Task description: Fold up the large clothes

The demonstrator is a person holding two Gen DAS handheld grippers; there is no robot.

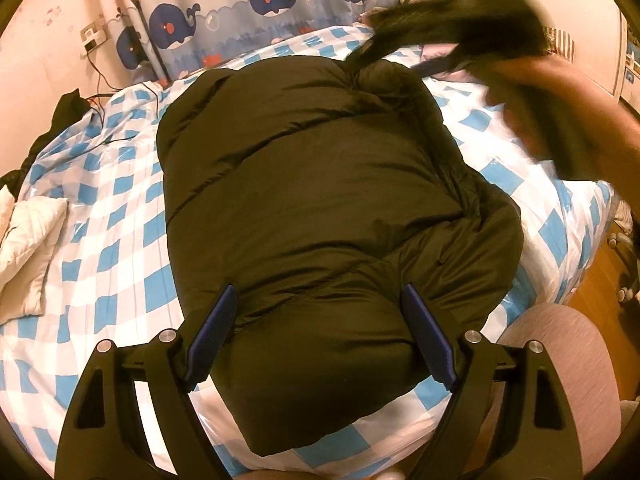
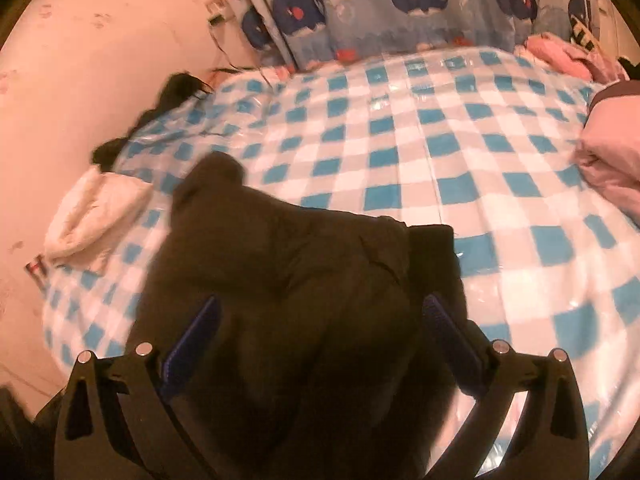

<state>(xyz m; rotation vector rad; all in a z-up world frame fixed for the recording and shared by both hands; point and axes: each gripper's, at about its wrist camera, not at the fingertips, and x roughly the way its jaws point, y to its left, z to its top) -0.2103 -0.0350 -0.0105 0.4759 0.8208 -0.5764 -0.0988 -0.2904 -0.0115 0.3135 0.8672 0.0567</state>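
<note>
- Left gripper: fingers spread wide over the near end of the black puffer jacket, no clamp visible.
- Right gripper: fingers apart, blurred jacket bulk between them; grip cannot be told.
- Beyond the fingers: checked bed cover, then whale curtain.

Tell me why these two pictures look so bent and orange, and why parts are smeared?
Both views come through fisheye lenses, so the checked bedspread bulges and the corners go dark; warm indoor light tints everything orange. In the left wrist view the black puffer jacket is sharp, but the person's arm at upper right is smeared. The right wrist view is soft all over, and glare glints on the bedspread.
</note>
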